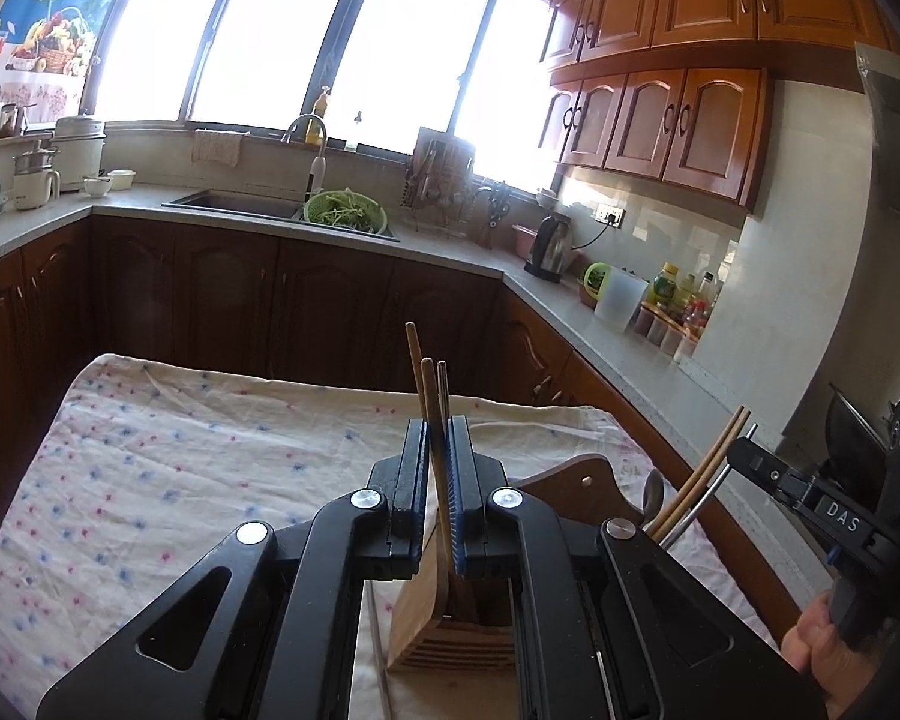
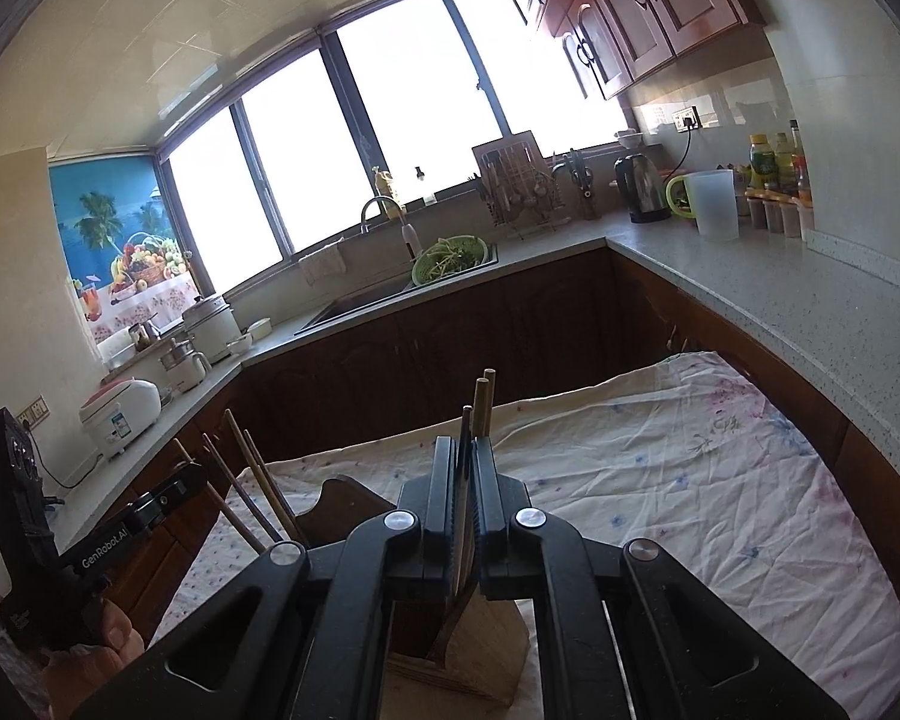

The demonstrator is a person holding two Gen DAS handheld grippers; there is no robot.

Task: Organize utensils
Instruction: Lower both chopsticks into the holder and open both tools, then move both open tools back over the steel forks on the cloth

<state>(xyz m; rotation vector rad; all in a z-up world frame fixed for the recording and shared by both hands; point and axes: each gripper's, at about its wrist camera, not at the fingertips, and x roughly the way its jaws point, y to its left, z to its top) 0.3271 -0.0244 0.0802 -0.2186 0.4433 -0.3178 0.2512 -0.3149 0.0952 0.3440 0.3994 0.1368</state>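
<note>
My left gripper (image 1: 439,423) is shut on a bundle of chopsticks (image 1: 429,402), wooden ones and a metal one, which stand upright over a wooden utensil holder (image 1: 450,630) on the cloth-covered table (image 1: 180,480). My right gripper (image 2: 465,441) is shut on another bundle of chopsticks (image 2: 481,405), upright over the same holder (image 2: 486,654). In the left wrist view the right gripper (image 1: 744,456) shows at the right, with chopsticks and a metal spoon (image 1: 653,495) beside it. In the right wrist view the left gripper (image 2: 174,489) shows at the left with chopsticks (image 2: 258,480).
A wooden board (image 1: 582,486) lies behind the holder on the floral cloth. A metal rod (image 1: 381,666) lies on the cloth by the holder. The L-shaped counter (image 1: 570,312) holds a kettle (image 1: 549,246), bottles, a sink (image 1: 240,204) and a green colander (image 1: 345,211).
</note>
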